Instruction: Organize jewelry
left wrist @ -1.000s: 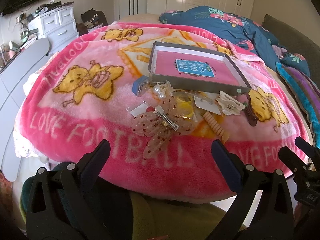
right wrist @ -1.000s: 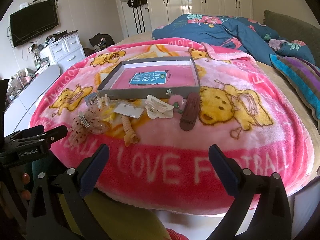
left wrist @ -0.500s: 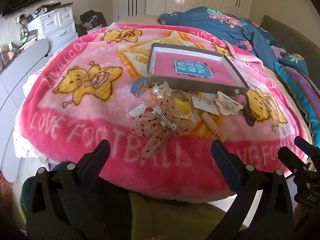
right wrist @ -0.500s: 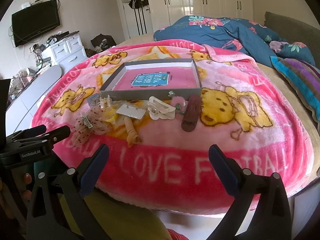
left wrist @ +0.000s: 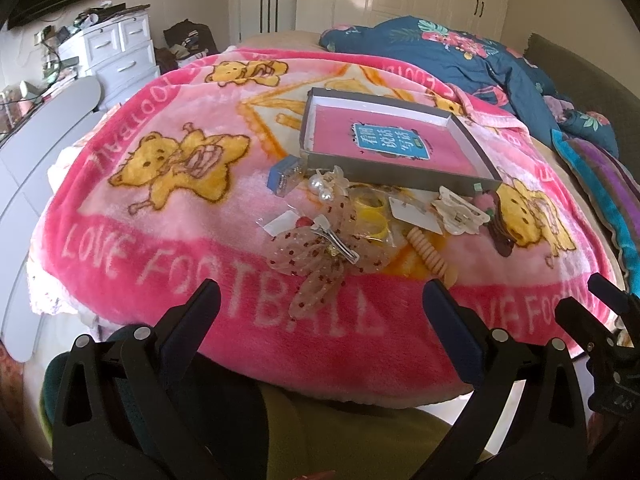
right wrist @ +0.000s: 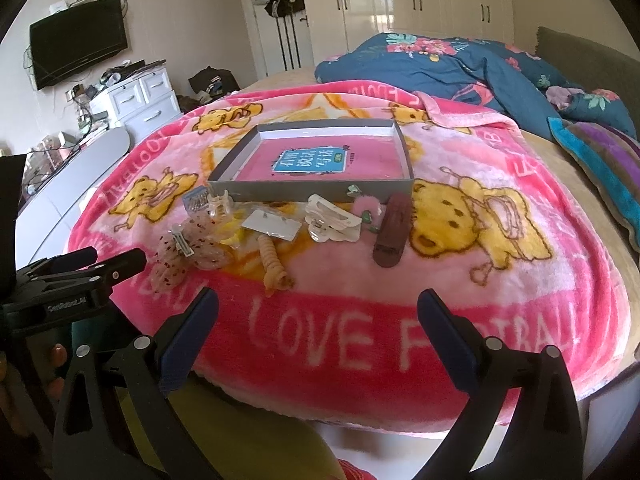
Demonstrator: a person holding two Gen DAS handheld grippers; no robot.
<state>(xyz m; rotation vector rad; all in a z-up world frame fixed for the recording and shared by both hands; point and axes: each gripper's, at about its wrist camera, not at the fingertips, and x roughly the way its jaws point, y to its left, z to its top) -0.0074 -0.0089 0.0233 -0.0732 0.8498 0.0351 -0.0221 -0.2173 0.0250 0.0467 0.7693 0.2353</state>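
Both tongs are hanging with their tips spread apart, gripping nothing, at the near edge of the bed: the left tongs and the right tongs. A fluffy pink blanket printed with yellow bears is covering the bed. Ahead of both tongs, a cluster of hair clips and small jewelry pieces is lying just in front of a shallow grey cardboard box with a pink floor. Beyond it, a dark blue floral quilt is bunching up. Far left of the tongs, a white chest of drawers is standing under a wall-mounted black television.
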